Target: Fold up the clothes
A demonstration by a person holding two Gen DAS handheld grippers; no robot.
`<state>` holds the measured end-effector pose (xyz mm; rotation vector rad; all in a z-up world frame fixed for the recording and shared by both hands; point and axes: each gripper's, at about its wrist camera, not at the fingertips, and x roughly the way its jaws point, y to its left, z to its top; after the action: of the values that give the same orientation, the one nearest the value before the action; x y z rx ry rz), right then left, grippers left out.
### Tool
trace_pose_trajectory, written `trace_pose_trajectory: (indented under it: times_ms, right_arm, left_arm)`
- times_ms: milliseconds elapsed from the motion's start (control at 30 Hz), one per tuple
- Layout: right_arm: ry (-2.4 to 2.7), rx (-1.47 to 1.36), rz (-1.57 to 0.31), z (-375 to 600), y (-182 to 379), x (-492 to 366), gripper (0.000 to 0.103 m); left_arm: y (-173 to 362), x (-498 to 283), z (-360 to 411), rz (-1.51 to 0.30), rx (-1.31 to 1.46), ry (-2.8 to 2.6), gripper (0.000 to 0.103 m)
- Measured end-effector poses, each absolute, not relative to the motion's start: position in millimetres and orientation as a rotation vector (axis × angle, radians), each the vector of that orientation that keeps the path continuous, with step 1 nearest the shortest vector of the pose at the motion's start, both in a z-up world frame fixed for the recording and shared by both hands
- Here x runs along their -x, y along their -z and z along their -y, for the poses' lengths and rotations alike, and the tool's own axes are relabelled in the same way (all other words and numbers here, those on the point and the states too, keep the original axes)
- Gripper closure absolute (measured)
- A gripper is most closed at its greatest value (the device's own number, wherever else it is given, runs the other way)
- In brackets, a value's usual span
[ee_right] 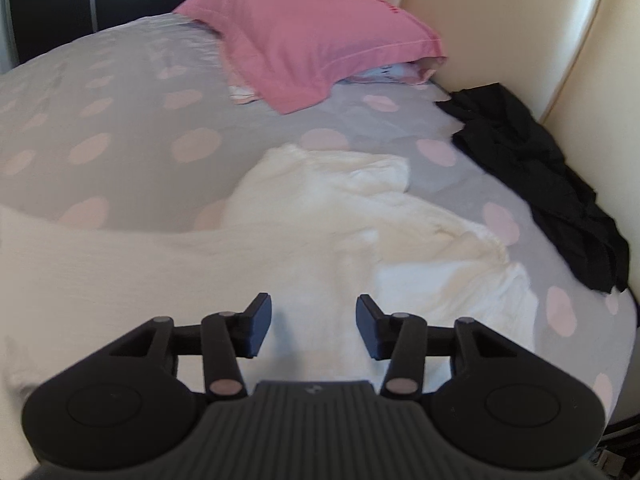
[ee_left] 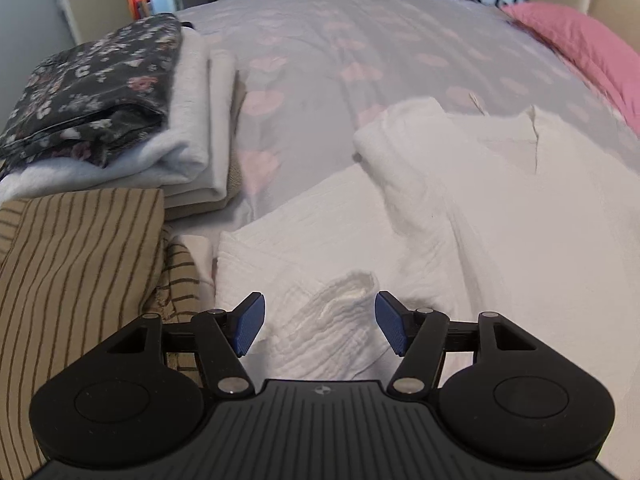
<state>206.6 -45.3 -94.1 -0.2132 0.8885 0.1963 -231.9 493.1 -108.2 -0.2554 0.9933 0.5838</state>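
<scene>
The white crinkled cotton garment (ee_left: 460,216) was spread across the near part of the bed (ee_left: 360,40), which was covered in a grey sheet with pale pink spots. In the left wrist view, a beige cloth with thin dark stripes (ee_left: 76,256) was seen at the far left, just beside the white garment. Behind it a stack of folded clothes (ee_left: 188,148) in white and cream was found, topped by a folded dark floral fabric (ee_left: 92,84). The left tongs (ee_left: 320,322) were held open over the white garment, a raised fold of it lying between the blue pads (ee_left: 250,322) without being pressed. A pink pillow (ee_left: 592,52) was seen at the far right edge.

In the right wrist view, the white garment (ee_right: 320,232) was shown rumpled on the spotted sheet. The right tongs (ee_right: 314,326) were held apart above it, with nothing gripped. The pink pillow (ee_right: 312,36) was placed at the head of the bed, against a cream padded headboard (ee_right: 520,20). A crumpled black garment (ee_right: 540,184) was left at the right, touching the headboard, near the white one but apart from it.
</scene>
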Motion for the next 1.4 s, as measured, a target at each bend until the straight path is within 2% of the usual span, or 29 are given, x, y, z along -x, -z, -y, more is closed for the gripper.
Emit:
trace_pose_trajectory:
  times_ms: [133,167,233,300,367,567,867,1000,1167,1400]
  right_arm:
    - [-0.304,0.176,-0.915,29.5,82.4,-167.9,0.044]
    - [-0.329,0.170,-0.930,26.1,81.3,-159.3,0.044]
    - [-0.364,0.150,-0.971,21.7,81.6,-142.6,0.040]
    - [-0.397,0.125,-1.011,18.3,82.5,-125.6,0.040]
    - [-0.428,0.107,-1.044,15.7,84.2,-109.0,0.040]
    - [-0.502,0.053,-1.035,7.6,72.7,-75.1,0.040]
    - [-0.535,0.009,-1.012,2.5,63.2,-68.0,0.040]
    - [-0.544,0.017,-1.001,2.2,61.9,-68.3,0.040]
    - [-0.562,0.035,-0.992,1.7,61.4,-68.0,0.040]
    - [-0.724,0.161,-0.999,-15.3,70.7,-49.6,0.039]
  left_arm:
    - [118.9,226.9,-485.3,-1.010,0.179,-0.559,0.043]
    - [121.3,225.5,-485.3,-1.011,0.185,-0.564,0.046]
    - [125.4,222.6,-486.7,-1.016,0.217,-0.556,0.061]
    - [123.5,220.8,-488.7,-1.017,0.247,-0.563,0.089]
    - [116.3,221.9,-490.6,-0.991,0.268,-0.580,0.095]
    - [49.0,250.7,-501.7,-0.752,0.368,-0.680,0.097]
    - [-51.2,329.9,-509.9,-0.433,0.469,-0.913,0.097]
    - [-51.8,369.0,-516.6,-0.456,0.496,-1.019,0.097]
    - [-14.4,400.8,-547.5,-0.558,0.582,-1.161,0.098]
    - [14.2,403.9,-564.1,-0.643,0.590,-1.168,0.095]
